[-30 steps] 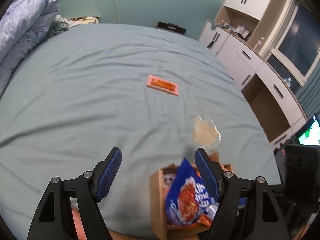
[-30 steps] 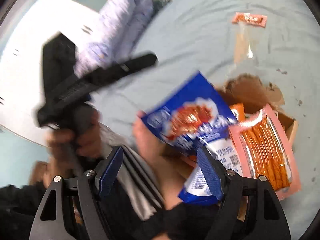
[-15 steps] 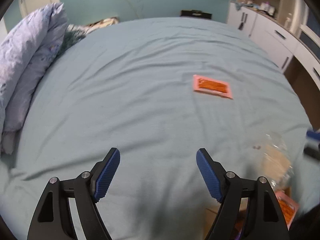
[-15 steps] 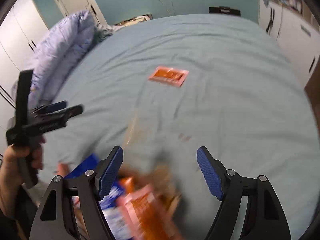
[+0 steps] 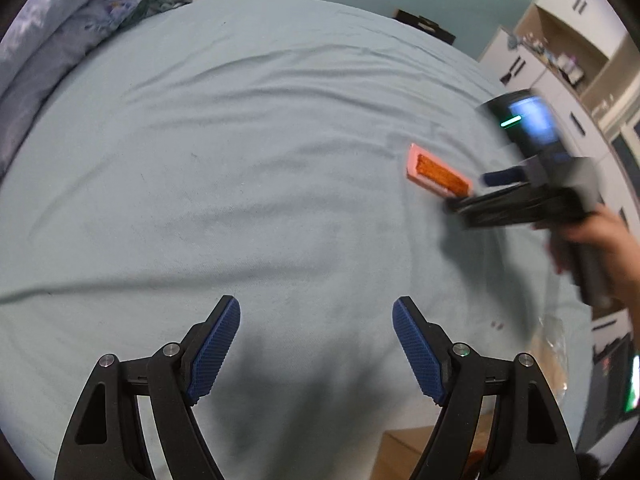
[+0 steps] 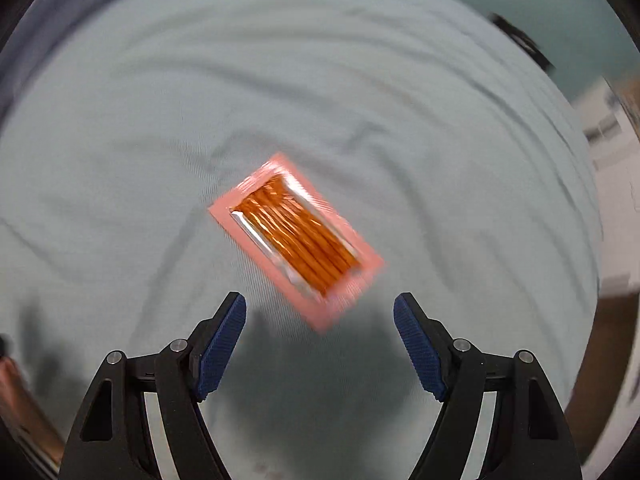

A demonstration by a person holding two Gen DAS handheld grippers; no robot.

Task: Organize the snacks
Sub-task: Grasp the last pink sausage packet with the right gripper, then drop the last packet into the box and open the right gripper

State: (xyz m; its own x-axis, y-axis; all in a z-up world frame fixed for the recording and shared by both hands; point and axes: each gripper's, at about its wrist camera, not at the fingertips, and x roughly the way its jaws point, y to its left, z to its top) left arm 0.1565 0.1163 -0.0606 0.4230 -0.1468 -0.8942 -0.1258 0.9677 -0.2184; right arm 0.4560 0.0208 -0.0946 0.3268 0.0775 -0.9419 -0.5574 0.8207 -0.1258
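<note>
We see a pink snack packet (image 6: 296, 242) with orange sticks behind a clear window lying flat on the light blue bed sheet (image 6: 440, 140), its long side running from about 11 o'clock to 5 o'clock in the right wrist view; any print on it is too blurred for us to read. The right gripper (image 6: 320, 320) hangs above it pointing steeply down, its blue-padded jaws standing wide apart with nothing between them, and the near corner of the packet sits just beyond the gap, not touching either pad. In the left wrist view the same packet (image 5: 438, 174) lies at about 2 o'clock, with the right gripper (image 5: 480, 190) just beside it, blurred, held by a hand (image 5: 600, 240). The left gripper (image 5: 316, 328) is well apart from the packet over bare sheet, its jaws likewise spread wide and empty. At about 5 o'clock in that view we find a corner of a cardboard box (image 5: 404, 452), partly hidden behind the gripper's right finger; we cannot tell its contents. A clear plastic bag (image 5: 554, 352) lies at 4 o'clock near the box. A rolled duvet (image 5: 48, 40) sits at 10 o'clock, white cabinets (image 5: 560, 40) at 2 o'clock.
</note>
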